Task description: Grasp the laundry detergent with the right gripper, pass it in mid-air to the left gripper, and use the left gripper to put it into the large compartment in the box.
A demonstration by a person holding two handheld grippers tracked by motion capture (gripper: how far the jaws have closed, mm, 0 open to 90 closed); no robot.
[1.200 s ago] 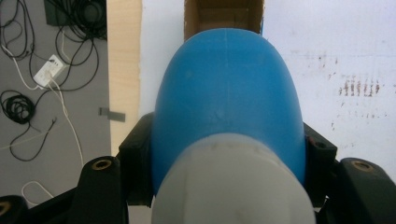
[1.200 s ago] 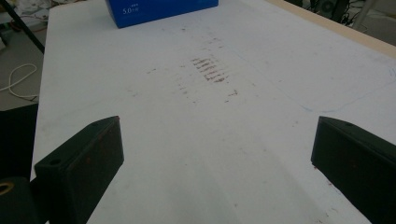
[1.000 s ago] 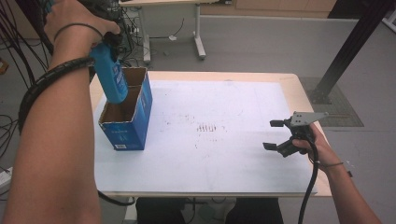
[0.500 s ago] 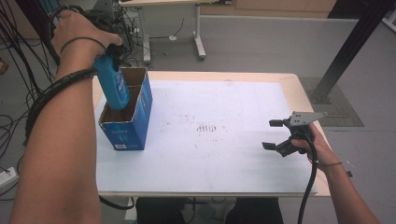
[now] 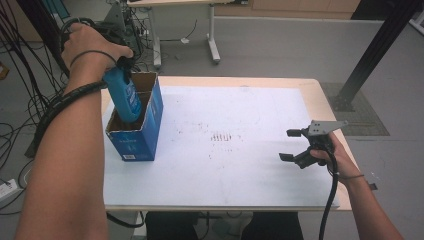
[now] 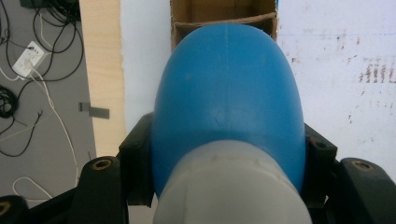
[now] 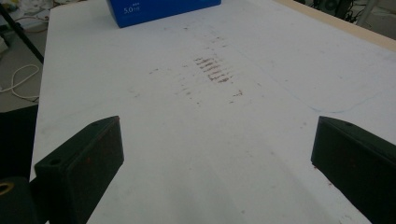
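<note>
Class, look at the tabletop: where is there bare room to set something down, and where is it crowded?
Bare: the white table sheet between the blue cardboard box and the right tool. Crowded: the far-left corner, where the left tool lowers a blue plastic bottle into the box.

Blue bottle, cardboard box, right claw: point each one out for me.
blue bottle (image 5: pixel 125 97), high view, on its body below the hand.
cardboard box (image 5: pixel 135 142), high view, on its blue front wall.
right claw (image 5: pixel 290 145), high view, midway between its open jaws.

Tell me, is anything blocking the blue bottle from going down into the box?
Nothing visible. The blue bottle, clamped in the left gripper, already dips into the near compartment of the open box. The cardboard divider sits just past it.
</note>
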